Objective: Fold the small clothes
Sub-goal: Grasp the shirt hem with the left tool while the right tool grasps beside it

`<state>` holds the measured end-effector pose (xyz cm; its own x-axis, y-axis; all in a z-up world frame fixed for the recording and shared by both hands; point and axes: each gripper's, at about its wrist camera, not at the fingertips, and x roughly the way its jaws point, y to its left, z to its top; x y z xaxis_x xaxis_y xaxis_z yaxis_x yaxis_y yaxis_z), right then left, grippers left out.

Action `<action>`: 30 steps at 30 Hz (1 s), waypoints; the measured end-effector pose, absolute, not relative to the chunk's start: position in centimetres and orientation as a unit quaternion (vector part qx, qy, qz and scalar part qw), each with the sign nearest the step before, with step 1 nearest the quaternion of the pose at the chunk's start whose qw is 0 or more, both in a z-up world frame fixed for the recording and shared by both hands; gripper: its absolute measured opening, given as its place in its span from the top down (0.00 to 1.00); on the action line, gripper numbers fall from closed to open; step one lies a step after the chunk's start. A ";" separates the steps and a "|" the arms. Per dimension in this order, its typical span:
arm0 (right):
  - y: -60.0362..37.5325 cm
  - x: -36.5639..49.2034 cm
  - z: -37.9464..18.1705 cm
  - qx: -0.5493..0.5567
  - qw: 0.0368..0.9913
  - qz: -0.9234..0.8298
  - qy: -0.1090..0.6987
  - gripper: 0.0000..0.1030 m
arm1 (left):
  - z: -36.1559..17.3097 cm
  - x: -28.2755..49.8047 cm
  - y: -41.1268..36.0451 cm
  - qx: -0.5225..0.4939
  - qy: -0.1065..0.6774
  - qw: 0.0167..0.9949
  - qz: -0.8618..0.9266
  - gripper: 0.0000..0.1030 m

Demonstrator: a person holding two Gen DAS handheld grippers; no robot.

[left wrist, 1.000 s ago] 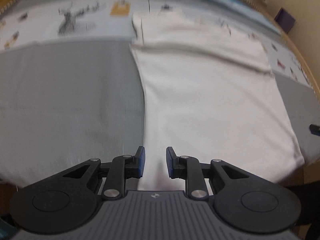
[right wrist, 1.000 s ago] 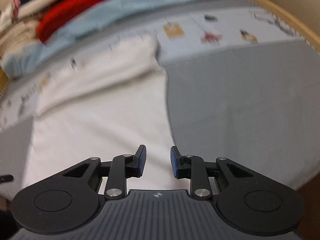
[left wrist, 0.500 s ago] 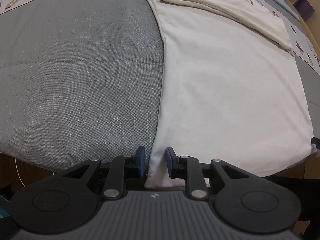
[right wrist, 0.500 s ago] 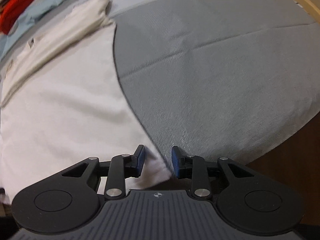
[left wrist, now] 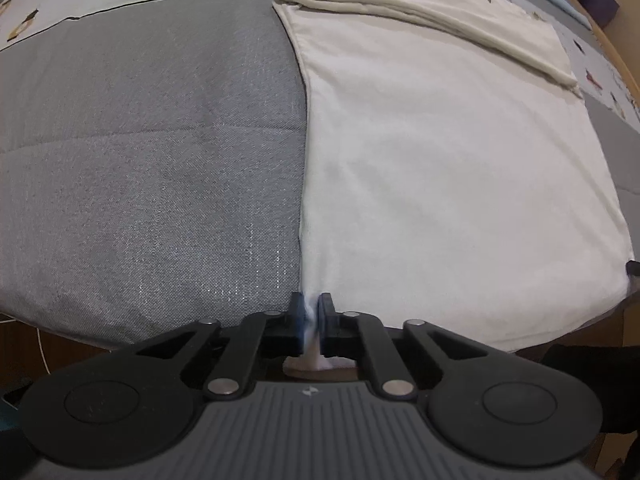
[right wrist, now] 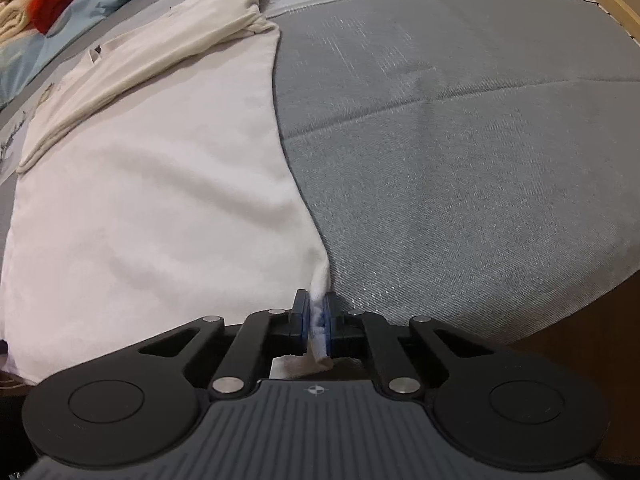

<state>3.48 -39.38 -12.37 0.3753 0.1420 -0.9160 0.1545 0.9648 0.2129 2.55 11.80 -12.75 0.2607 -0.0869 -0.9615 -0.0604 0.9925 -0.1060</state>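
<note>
While the white garment (left wrist: pixel 440 168) is spread flat on the grey bedcover (left wrist: pixel 152 168), its near left corner is pinched by the left gripper (left wrist: pixel 309 316), and its near right corner is clamped in the right gripper (right wrist: pixel 318 317).

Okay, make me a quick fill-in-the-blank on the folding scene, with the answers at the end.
1. The left tool is shut on a near corner of the ____ garment.
2. The right tool grips the garment's other near ____.
3. The garment lies on a ____ blanket.
4. At the far end, the sleeves are already ____ across it.

Answers: white; corner; gray; folded
</note>
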 end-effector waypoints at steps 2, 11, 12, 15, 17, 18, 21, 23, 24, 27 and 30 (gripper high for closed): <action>-39.2 3.4 -12.1 0.142 0.822 0.000 0.552 0.94 | -12.2 2.3 12.0 -0.069 0.601 0.796 -0.011 0.94; -38.0 3.3 -12.6 0.112 0.817 -0.018 0.566 0.91 | -12.8 2.7 12.0 -0.063 0.617 0.784 -0.016 0.92; -37.9 3.3 -12.6 0.112 0.817 -0.017 0.566 0.91 | -12.8 2.7 12.0 -0.063 0.617 0.784 -0.016 0.92; -37.9 3.4 -12.7 0.114 0.817 -0.016 0.565 0.91 | -12.9 2.6 12.3 -0.067 0.616 0.785 -0.017 0.92; -37.9 3.6 -12.7 0.116 0.819 -0.016 0.562 0.93 | -12.8 2.6 12.2 -0.068 0.615 0.786 -0.018 0.92; -38.0 3.6 -12.7 0.118 0.819 -0.017 0.562 0.93 | -12.8 2.6 12.1 -0.068 0.614 0.786 -0.018 0.92; -38.1 3.5 -12.8 0.118 0.818 -0.019 0.563 0.93 | -12.6 2.4 12.1 -0.069 0.615 0.785 -0.017 0.92; -38.0 3.3 -12.8 0.119 0.817 -0.019 0.564 0.91 | -12.6 2.3 12.1 -0.069 0.616 0.784 -0.016 0.92; -37.9 3.3 -12.8 0.117 0.817 -0.017 0.564 0.90 | -12.7 2.3 12.0 -0.066 0.616 0.784 -0.017 0.92; -37.6 3.3 -12.8 0.106 0.818 -0.014 0.565 0.90 | -12.8 2.6 11.7 -0.057 0.616 0.785 -0.018 0.92; -37.7 3.4 -12.8 0.110 0.818 -0.015 0.564 0.92 | -12.9 2.6 11.6 -0.058 0.616 0.785 -0.017 0.92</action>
<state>3.38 -37.69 -12.75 0.3640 0.1000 -0.9260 0.1482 0.9753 0.1636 2.61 11.55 -12.88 0.2404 -0.0985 -0.9657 -0.0438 0.9927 -0.1122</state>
